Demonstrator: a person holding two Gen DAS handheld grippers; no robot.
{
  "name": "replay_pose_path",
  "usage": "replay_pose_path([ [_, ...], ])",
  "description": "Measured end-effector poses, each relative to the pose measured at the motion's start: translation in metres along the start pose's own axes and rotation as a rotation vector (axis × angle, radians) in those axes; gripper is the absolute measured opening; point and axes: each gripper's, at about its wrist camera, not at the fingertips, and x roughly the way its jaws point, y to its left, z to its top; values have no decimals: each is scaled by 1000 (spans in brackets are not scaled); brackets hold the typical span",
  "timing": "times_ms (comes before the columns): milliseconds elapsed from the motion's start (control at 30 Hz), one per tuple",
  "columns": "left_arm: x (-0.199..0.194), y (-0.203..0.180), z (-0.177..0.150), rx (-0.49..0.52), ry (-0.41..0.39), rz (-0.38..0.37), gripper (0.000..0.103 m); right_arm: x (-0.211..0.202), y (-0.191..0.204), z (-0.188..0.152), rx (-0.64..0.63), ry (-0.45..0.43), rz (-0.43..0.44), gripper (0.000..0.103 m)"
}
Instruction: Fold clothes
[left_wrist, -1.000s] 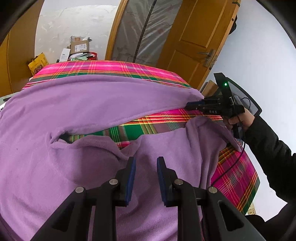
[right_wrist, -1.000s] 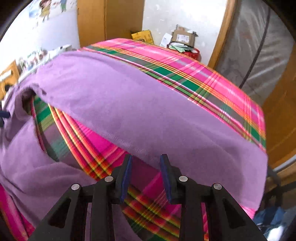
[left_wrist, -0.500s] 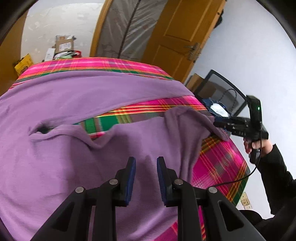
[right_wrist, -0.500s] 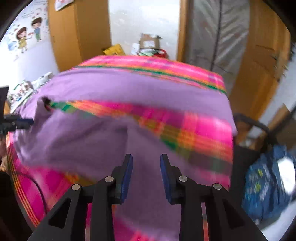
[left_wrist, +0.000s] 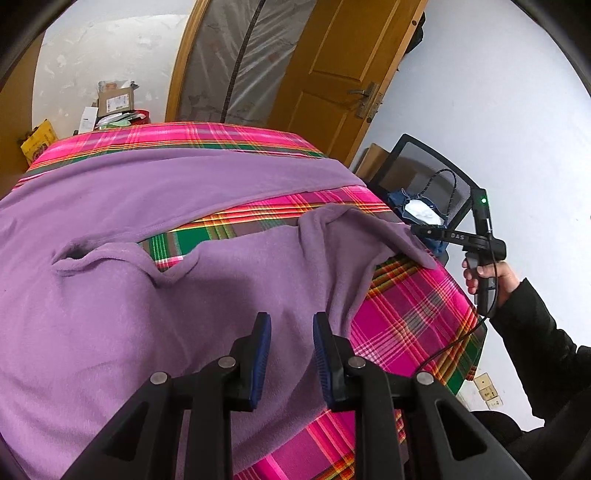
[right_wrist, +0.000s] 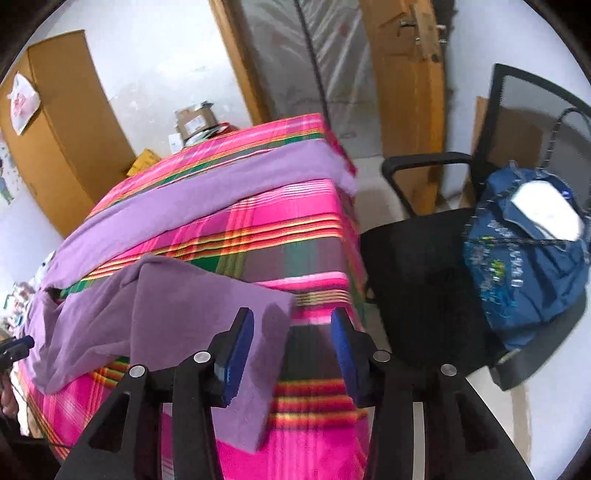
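Surface: plaid-covered table (left_wrist: 413, 310).
Garment: purple garment (left_wrist: 147, 295) spread, rumpled, right flap partly turned in.
Left gripper (left_wrist: 290, 354): jaws spread, empty.
Right gripper (right_wrist: 291, 350): jaws spread, empty.
Left: most folds, I judge.

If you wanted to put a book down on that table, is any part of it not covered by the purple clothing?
Yes. A bare band of the plaid tablecloth runs between the two spread parts of the purple garment. The near right corner is bare too, beside the right gripper. The left and middle are covered.
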Motion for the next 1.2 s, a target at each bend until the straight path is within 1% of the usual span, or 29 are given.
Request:
replay_pose_path([
  [100,0,-1,0,-1,2,5,24,12,9,0,-30,29,11,44],
  [133,1,-1,0,-1,4,6,24,14,10,1,-40,33,4,42],
  [167,2,-1,0,-2,5,6,24,15,12,2,-50,35,-4,19],
  [200,3,-2,1,-3,6,4,24,18,13,5,-55,42,-10,6],
  [300,7,-4,1,0,13,-3,24,19,7,19,-63,28,-45,5],
  [433,11,-7,0,8,24,-13,24,12,-11,54,-29,-42,-114,5],
  [533,15,-10,-1,12,34,-27,24,13,-21,77,5,-51,-184,12],
  [567,16,-11,-1,13,37,-31,24,13,-22,79,14,-48,-196,21],
  [600,18,-12,-1,15,40,-34,24,12,-23,80,22,-44,-204,32],
  [633,19,-14,-1,17,42,-36,24,9,-25,74,47,-43,-194,35],
  [733,24,-20,-2,37,56,-49,24,1,-33,52,137,-42,-147,36],
  [833,30,-31,-1,82,66,-70,25,-7,-41,29,226,-40,-100,37],
  [867,32,-35,-1,97,68,-77,25,-9,-44,22,255,-39,-85,40],
  [900,34,-38,-1,110,72,-82,25,-10,-50,12,299,-33,-65,42],
  [1000,43,-49,-1,151,83,-91,25,-8,-69,-15,440,-12,1,43],
  [1100,52,-58,0,188,88,-87,25,-4,-76,-26,519,-13,87,43],
  [1167,59,-65,0,213,88,-69,25,-2,-76,-25,538,-21,152,43],
  [1200,62,-68,1,224,88,-63,25,0,-75,-23,541,-23,164,43],
])
